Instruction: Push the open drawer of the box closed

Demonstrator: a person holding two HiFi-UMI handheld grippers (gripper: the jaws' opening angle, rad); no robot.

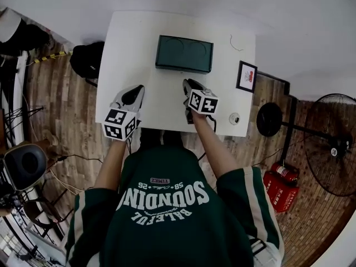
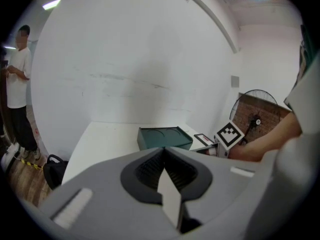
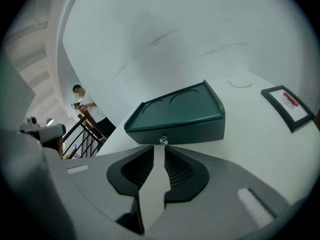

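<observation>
The head view looks steeply down from above the person onto the white table, with the green box toward the far edge. The left gripper view sits low, in front of the box and to its left, facing it across bare tabletop. The right gripper view faces the box's front from closer, seemingly almost square on. All three share the box and the framed card to its right.

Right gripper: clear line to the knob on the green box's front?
Probably yes. The right gripper points straight at the knob on the green box, with only bare table between them; its jaws stand slightly apart and empty.
</observation>
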